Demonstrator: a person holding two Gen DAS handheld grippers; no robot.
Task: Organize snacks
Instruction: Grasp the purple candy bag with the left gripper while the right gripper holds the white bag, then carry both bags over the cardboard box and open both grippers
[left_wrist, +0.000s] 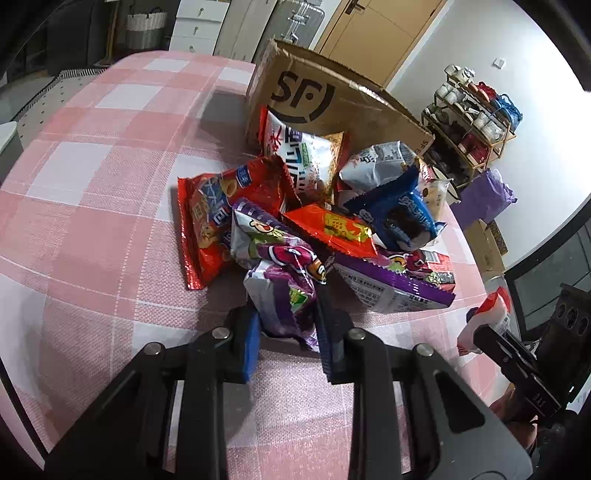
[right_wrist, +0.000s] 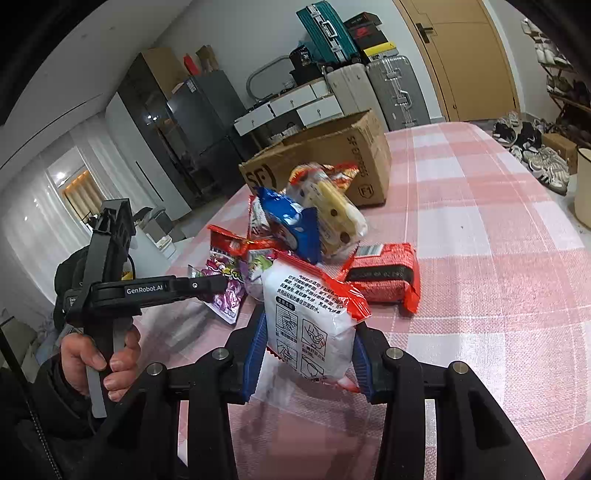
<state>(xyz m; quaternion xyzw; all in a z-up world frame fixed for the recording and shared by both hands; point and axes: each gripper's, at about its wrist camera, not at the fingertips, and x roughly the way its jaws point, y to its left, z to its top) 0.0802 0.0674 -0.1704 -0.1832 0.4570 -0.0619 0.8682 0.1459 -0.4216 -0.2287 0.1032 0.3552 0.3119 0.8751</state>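
Note:
A pile of snack bags lies on the pink checked tablecloth (left_wrist: 110, 166) in front of a brown cardboard box (left_wrist: 332, 99). It includes a red bag (left_wrist: 207, 229), an orange bag (left_wrist: 332, 229), a blue bag (left_wrist: 402, 214) and a white bag (left_wrist: 306, 158). My left gripper (left_wrist: 288, 306) is shut on a purple and white packet (left_wrist: 280, 284) at the near edge of the pile. My right gripper (right_wrist: 312, 321) is shut on a white packet with red ends (right_wrist: 306, 295), held just above the cloth. A red packet (right_wrist: 384, 277) lies to its right.
The cardboard box (right_wrist: 332, 147) stands open at the table's far side. A person's hand (right_wrist: 96, 354) grips the left tool. Beyond the table are suitcases (right_wrist: 391, 88), a wooden door (right_wrist: 469, 55), a shoe rack (left_wrist: 472, 122) and a white bucket (right_wrist: 583, 184).

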